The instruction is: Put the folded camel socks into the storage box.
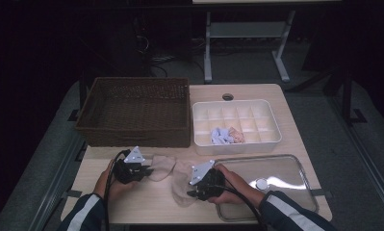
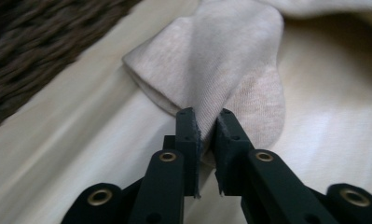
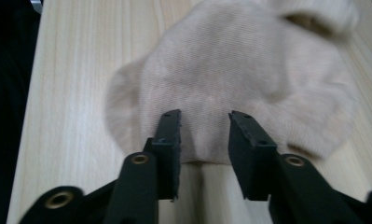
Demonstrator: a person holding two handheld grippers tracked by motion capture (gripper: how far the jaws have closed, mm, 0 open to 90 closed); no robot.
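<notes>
A beige sock (image 1: 169, 169) lies crumpled on the wooden table near its front edge, between my two grippers. My left gripper (image 1: 148, 171) is at the sock's left end. In the left gripper view the sock (image 2: 230, 60) rises in a fold that my left gripper (image 2: 206, 119) pinches between nearly closed jaws. My right gripper (image 1: 188, 193) sits at the sock's lower right end. In the right gripper view its jaws stand apart over the near edge of the sock (image 3: 239, 74), and my right gripper (image 3: 205, 119) is not pressing on the fabric.
A dark wicker basket (image 1: 132, 134) stands at the back left. To its right is a white divided box (image 1: 237, 102) holding a light blue bundle (image 1: 221, 136) and a pink one. A clear lid (image 1: 286, 168) lies at the front right under the right hand.
</notes>
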